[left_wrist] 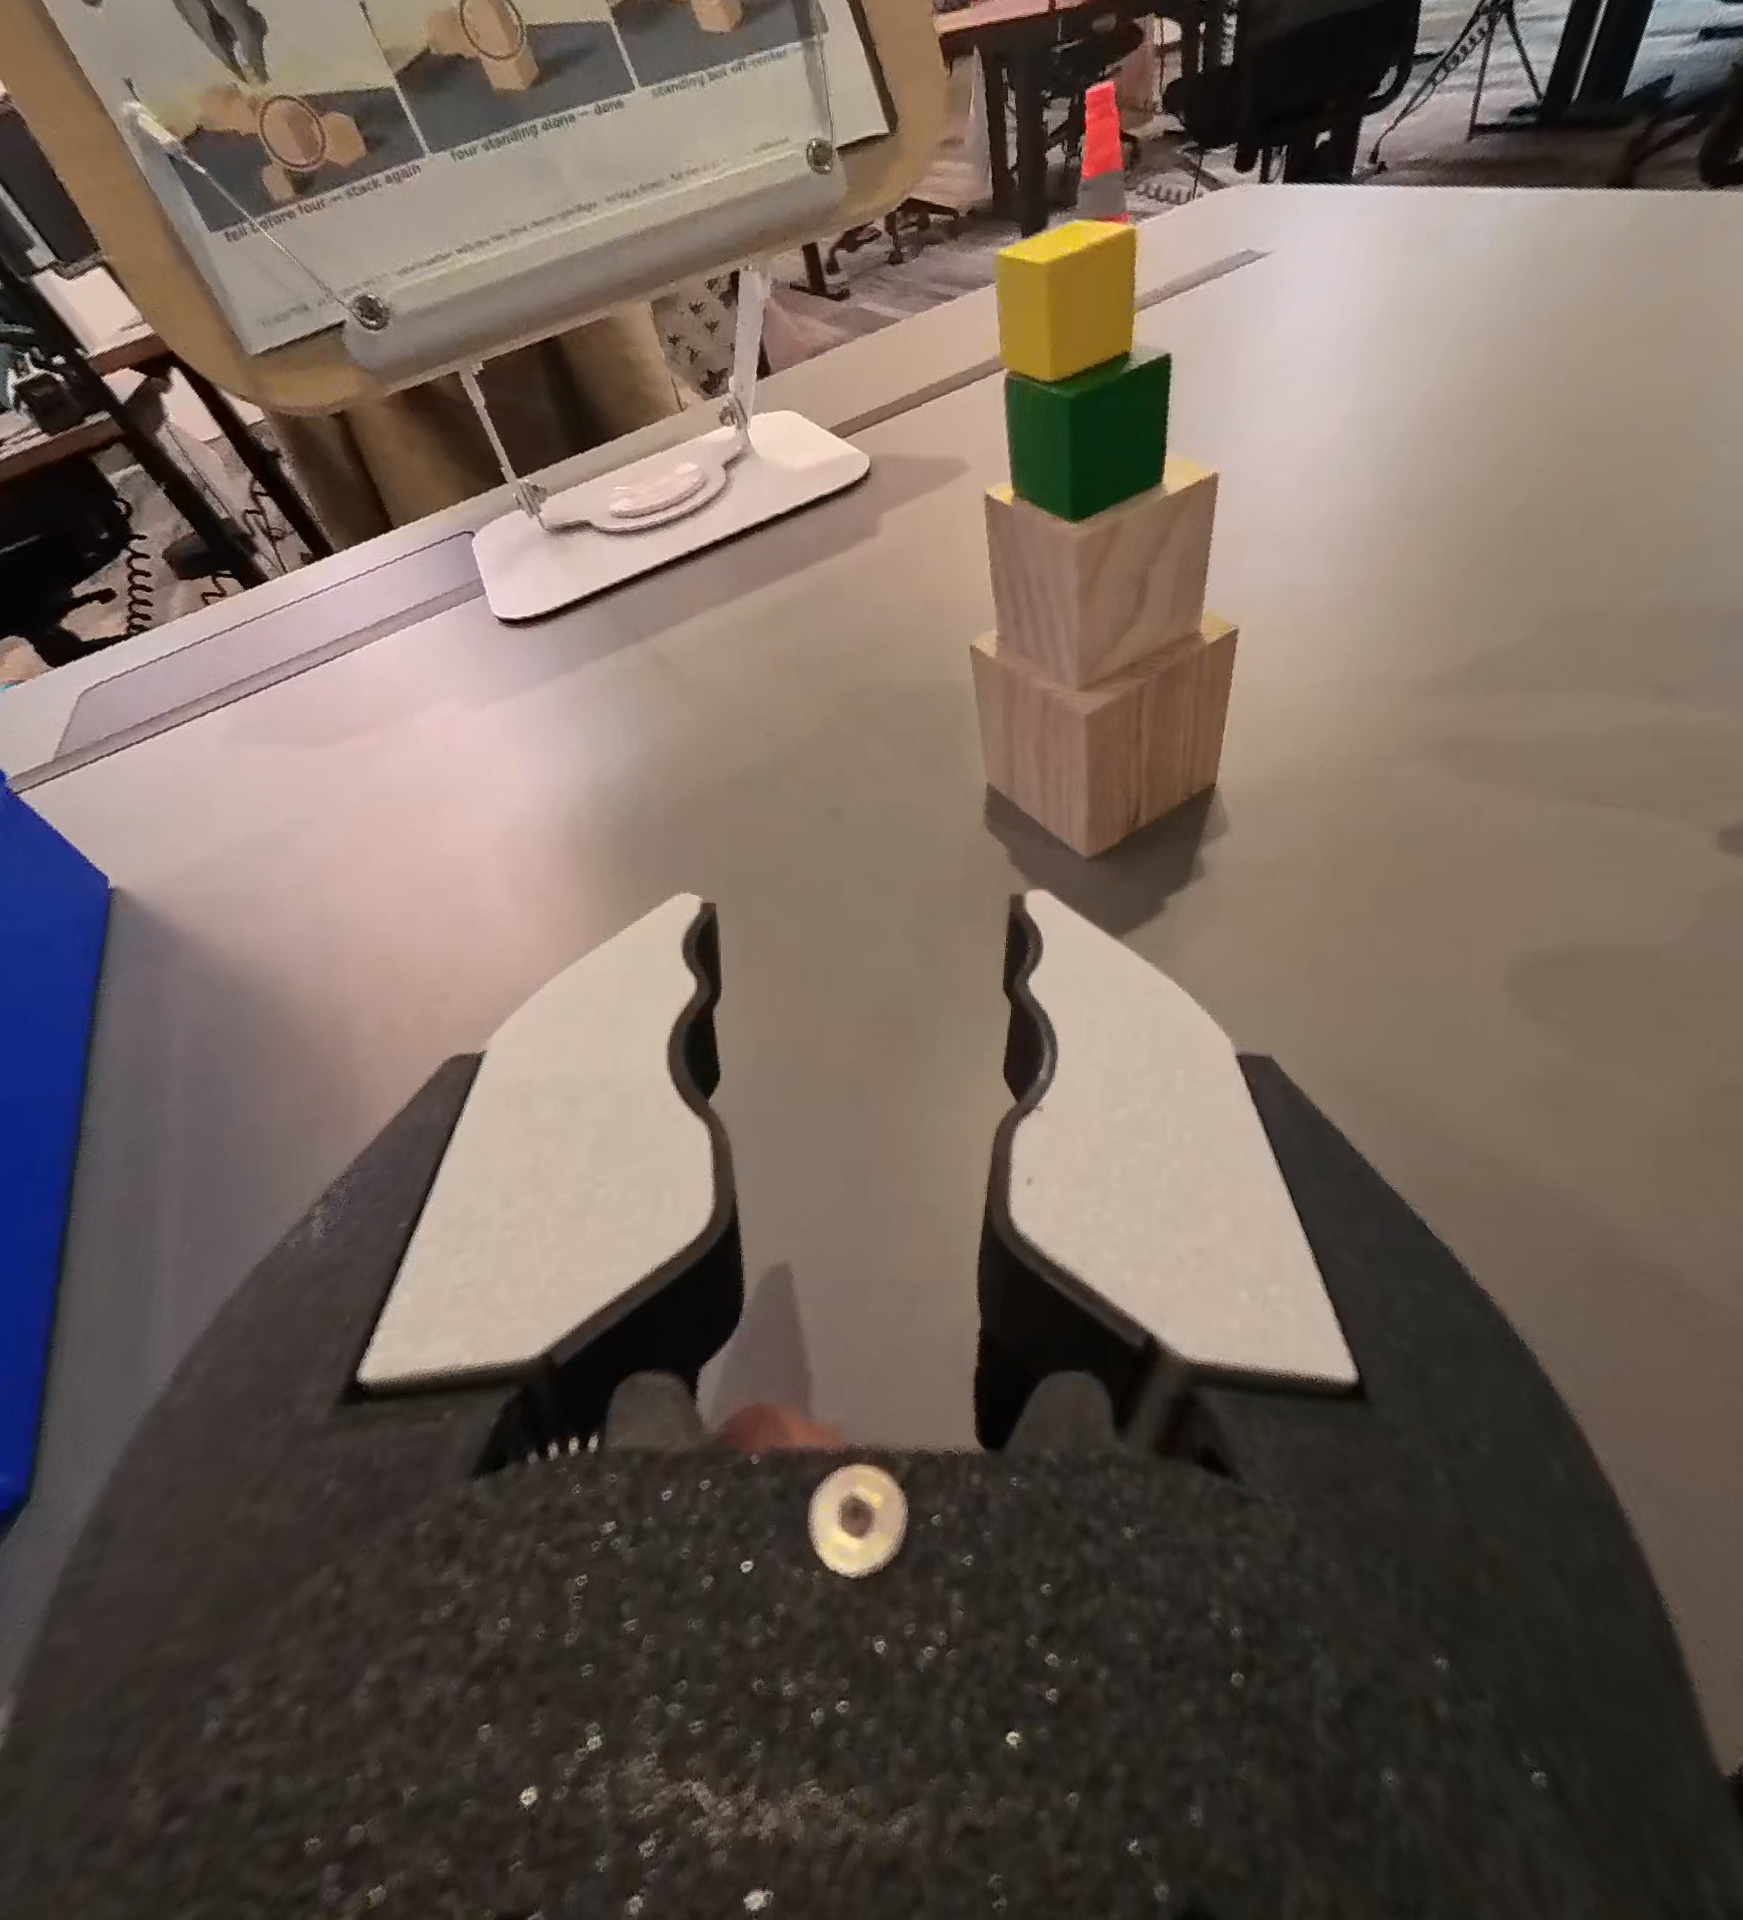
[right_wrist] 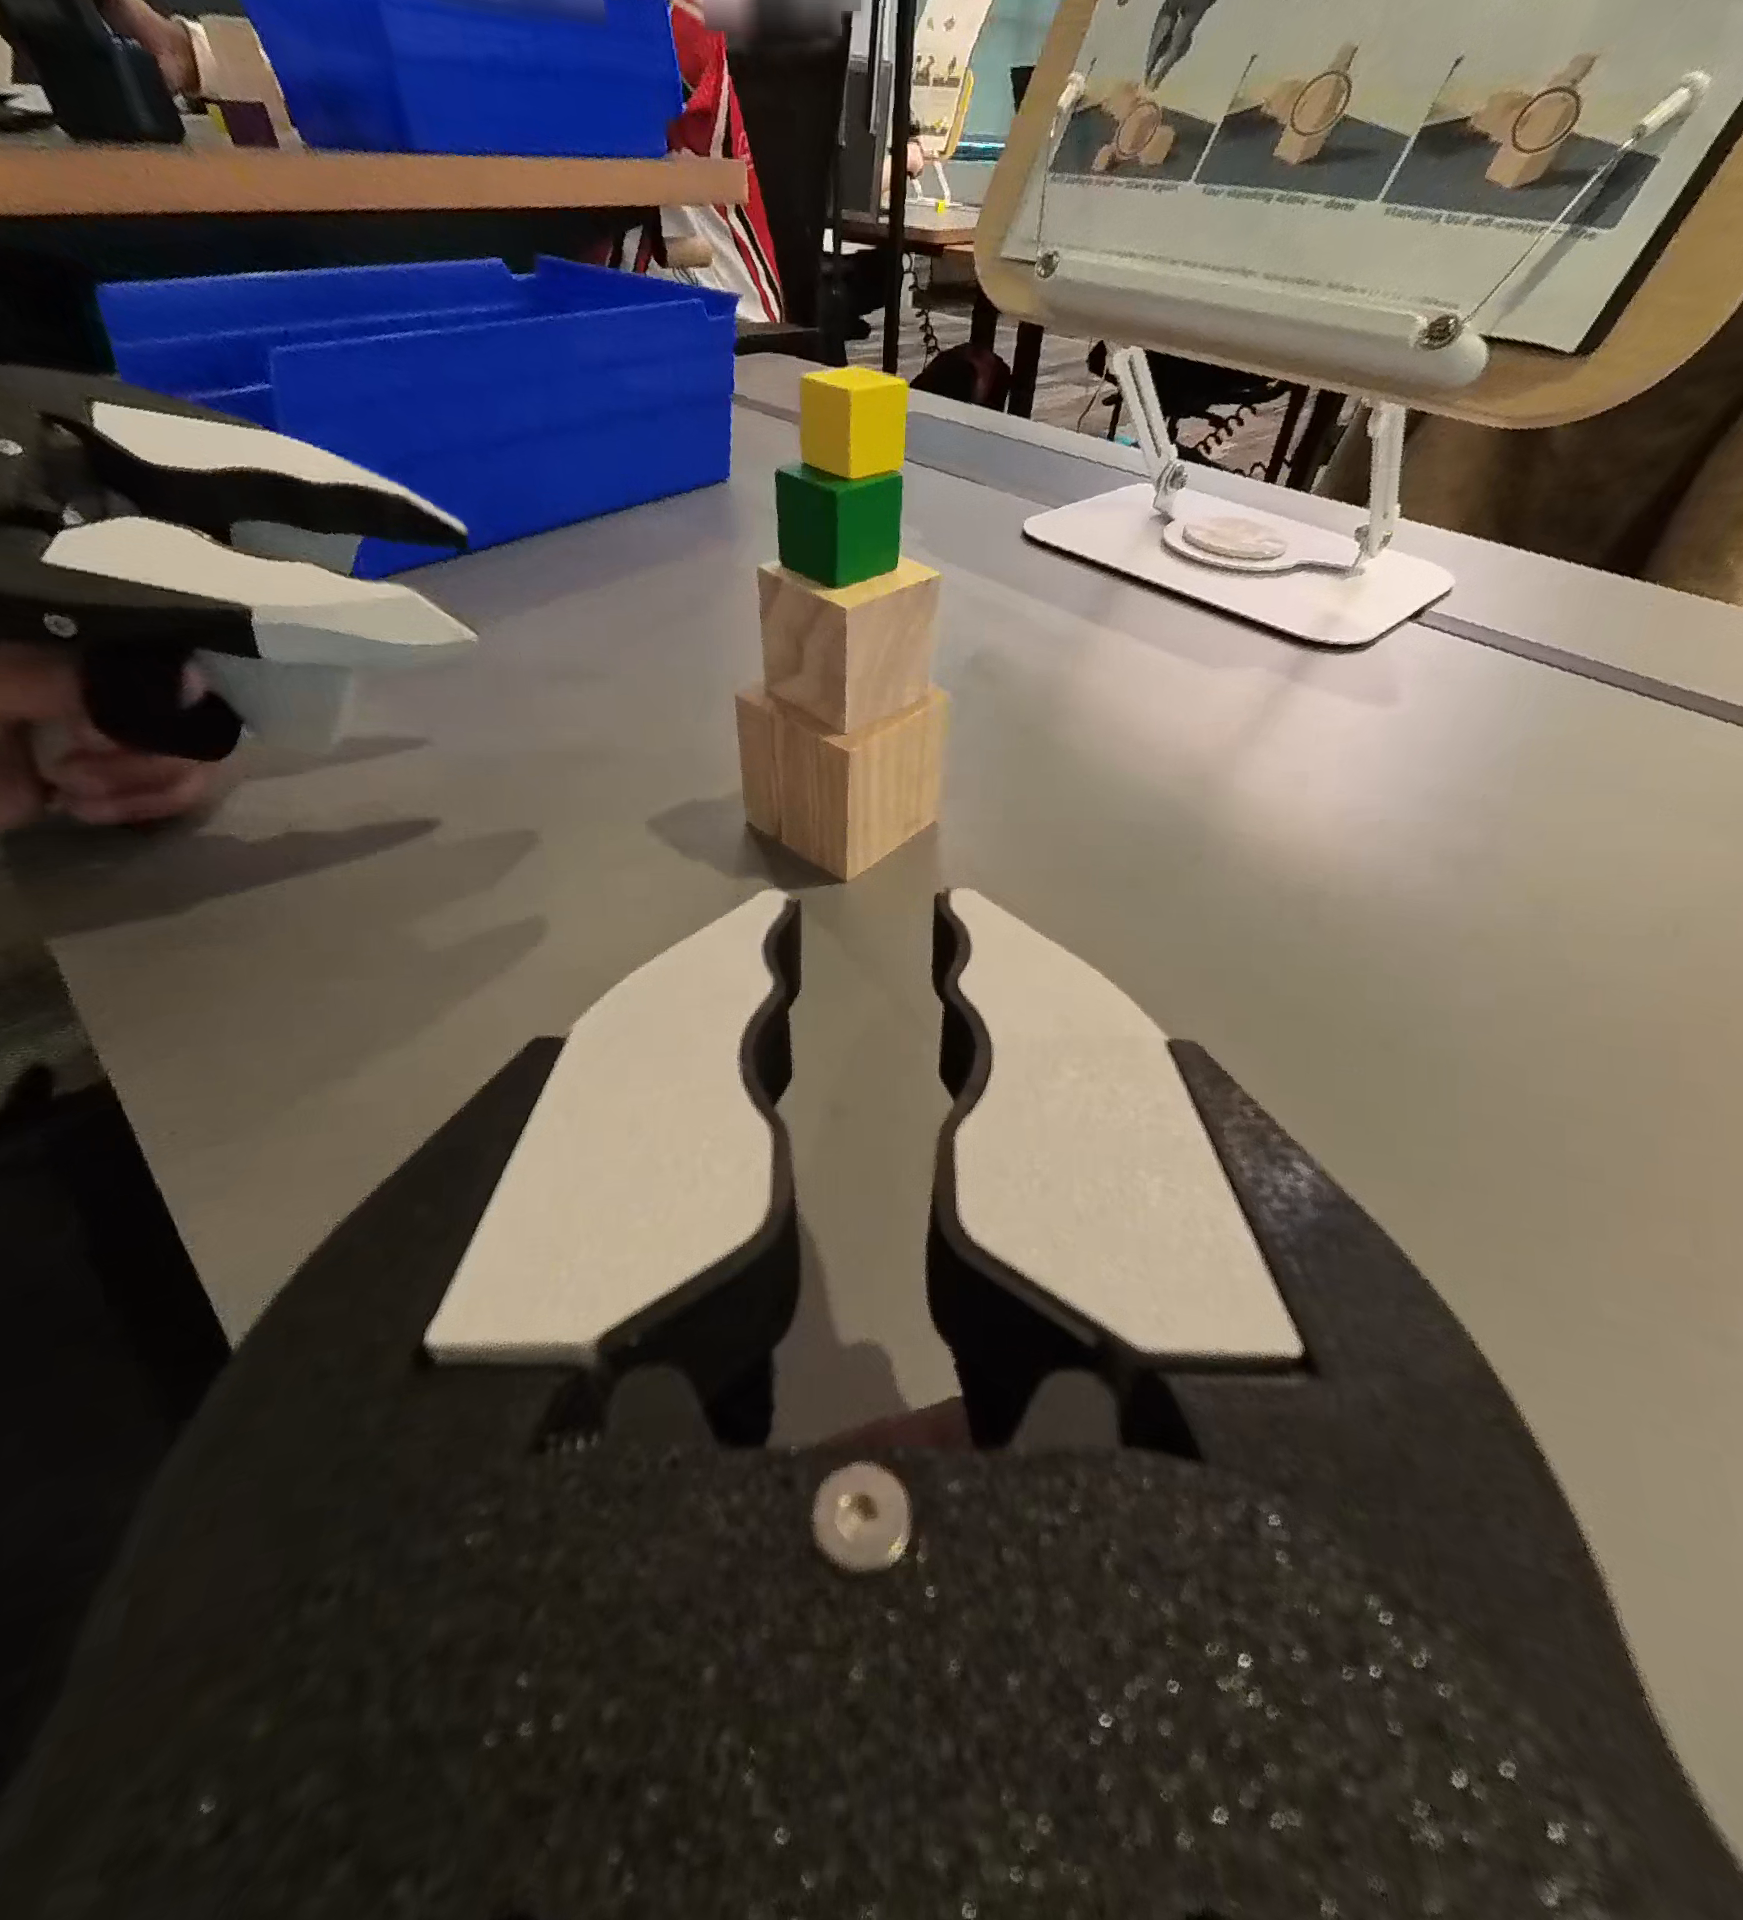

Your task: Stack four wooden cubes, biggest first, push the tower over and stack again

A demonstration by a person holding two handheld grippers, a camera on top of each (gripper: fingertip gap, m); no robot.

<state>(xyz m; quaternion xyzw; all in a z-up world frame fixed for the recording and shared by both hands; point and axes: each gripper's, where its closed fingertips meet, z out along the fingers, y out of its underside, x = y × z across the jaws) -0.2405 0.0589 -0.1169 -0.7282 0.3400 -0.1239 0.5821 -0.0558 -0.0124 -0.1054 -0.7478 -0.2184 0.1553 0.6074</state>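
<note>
My right tongs [right_wrist: 867,920], open a little and empty, sit just before the tall tower [right_wrist: 846,634] at twelve o'clock on the counter [right_wrist: 1366,935], nearer than my left tongs [left_wrist: 862,935], open wider, empty, tower at one o'clock.

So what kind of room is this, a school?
More likely a lab or office workroom. The cube tower stands on a grey table beside a picture guide on a stand and blue bins, with more desks and cables behind.
</note>
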